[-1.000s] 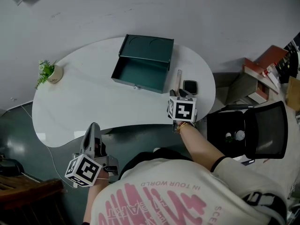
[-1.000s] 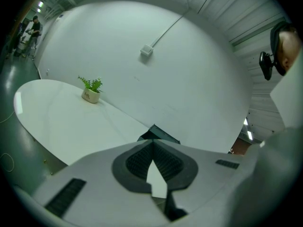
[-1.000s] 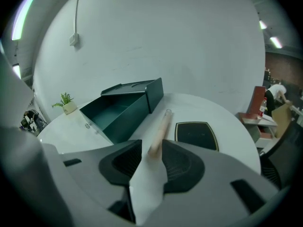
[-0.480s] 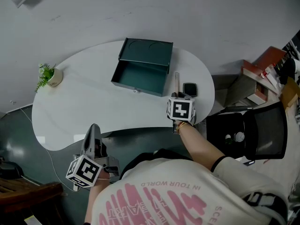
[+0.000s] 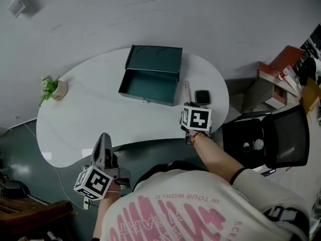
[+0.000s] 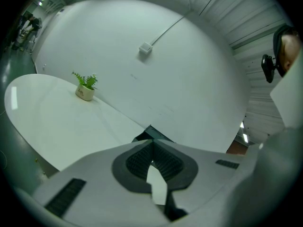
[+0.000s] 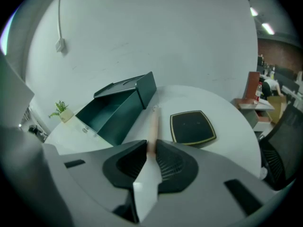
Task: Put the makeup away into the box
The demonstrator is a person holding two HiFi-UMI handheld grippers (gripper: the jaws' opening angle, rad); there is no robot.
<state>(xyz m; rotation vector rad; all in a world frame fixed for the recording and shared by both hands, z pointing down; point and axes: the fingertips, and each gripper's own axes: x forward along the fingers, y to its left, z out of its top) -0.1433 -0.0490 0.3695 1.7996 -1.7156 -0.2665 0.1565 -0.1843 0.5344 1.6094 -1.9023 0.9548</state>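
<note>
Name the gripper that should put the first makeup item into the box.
Right. The right gripper has its jaws just closing on the pink tube, which lies beside the open box. The left gripper hangs off the table edge, jaws together, empty.

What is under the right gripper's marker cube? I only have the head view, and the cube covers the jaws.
Observer: The right gripper has just been closing its jaws. In the right gripper view its pads now pinch the near end of a slim pink stick.
Operator: And the other hand?
Observer: The left gripper view shows the left gripper with jaws together and nothing between them.
Operator: What is that dark square beside the stick?
Observer: A flat black compact with a thin gold edge.
</note>
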